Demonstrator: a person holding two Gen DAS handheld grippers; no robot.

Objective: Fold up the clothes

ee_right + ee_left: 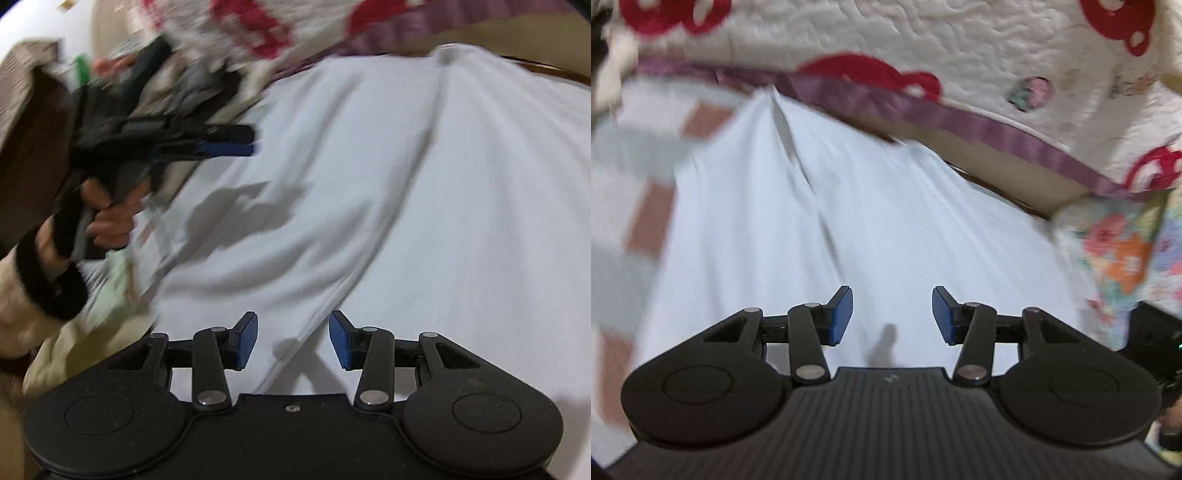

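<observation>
A pale blue garment (820, 221) lies spread out below both grippers, creased with long folds that run away toward the far edge. In the left wrist view the left gripper (892, 315) hovers over the cloth with its blue-padded fingers (840, 317) standing apart and nothing between them. In the right wrist view the right gripper (293, 341) also points down at the garment, its fingers (246, 341) parted; a seam of the cloth runs beneath the gap, but the pads do not press on it. To the left in that view, blurred, a hand (107, 218) in a cream sleeve with a dark cuff grips the handle of the left gripper, which sits over the garment's left edge. A white quilt (923, 40) with red patterns and a purple border lies at the far side.
</observation>
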